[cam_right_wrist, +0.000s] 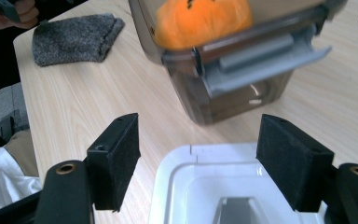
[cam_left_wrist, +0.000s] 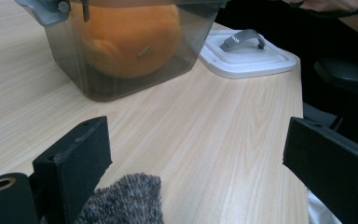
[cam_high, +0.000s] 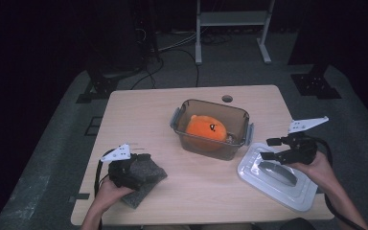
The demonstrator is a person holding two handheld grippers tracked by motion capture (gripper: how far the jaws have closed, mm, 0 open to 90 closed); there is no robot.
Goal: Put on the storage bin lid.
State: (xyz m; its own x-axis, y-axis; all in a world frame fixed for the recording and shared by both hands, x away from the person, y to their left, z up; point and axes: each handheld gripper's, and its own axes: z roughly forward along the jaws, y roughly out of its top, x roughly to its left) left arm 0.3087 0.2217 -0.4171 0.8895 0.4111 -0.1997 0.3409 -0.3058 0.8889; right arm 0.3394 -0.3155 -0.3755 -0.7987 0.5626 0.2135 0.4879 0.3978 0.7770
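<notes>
So the right gripper [cam_high: 274,149] hangs over the white lid [cam_high: 278,178] at the near right of the table [cam_high: 139,110], jaws spread wide with nothing between them, right above the lid's grey handle [cam_high: 278,173]. The open smoky-plastic container [cam_high: 211,128] sits mid-table just left of the lid, with the orange plush toy [cam_high: 206,130] inside. The left gripper [cam_high: 124,168] is parked near left on the grey fuzzy cloth [cam_high: 146,179], jaws also wide open and pinching nothing, the cloth just poking up beside one jaw.

What I'd worry about: the lid already overhangs the right edge of the table a bit. If the jaws nudge it instead of catching the handle squarely, it could skate off the edge. A grab off to one end of the handle would probably tip the lid when it's lifted. The plush also bulges close to the rim, so a lid might not seat flat, and the side latches are flipped out where they could snag.

Labels or writing: none I can read anywhere.
</notes>
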